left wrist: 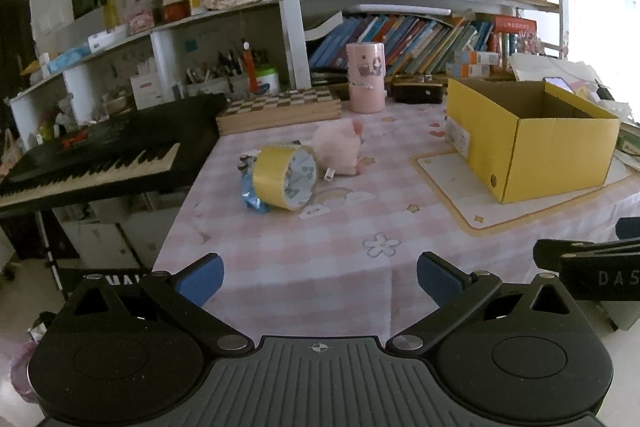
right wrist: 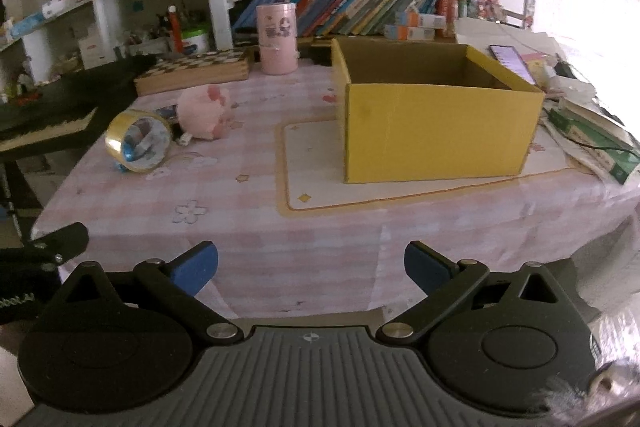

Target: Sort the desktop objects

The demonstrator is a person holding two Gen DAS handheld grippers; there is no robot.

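- The left gripper hovers over the near edge of the worktop, which is covered in a pink checked cloth; its blue-padded jaws are spread wide with nothing between them.
- The right gripper is likewise released and holds nothing, facing the open yellow cardboard box, which sits on a cream mat on the right side of the worktop.
- From what shows of its inside, the yellow cardboard box looks empty, though its floor is hidden behind the near wall; I judge that no sorting is done yet.
- The roll of yellow tape lies tilted on the left side of the worktop, propped on a small object in shiny blue wrapping that I cannot identify.
- The pink plush toy lies just beside the roll, on its far right, apparently touching it.
- A pink cylindrical container with stickers stands upright at the far edge, next to a wooden chessboard case.
- Left to do, by my reading: the tape, the plush and the small items under the roll all wait to be picked up and put in the box; both grippers are well apart from them.
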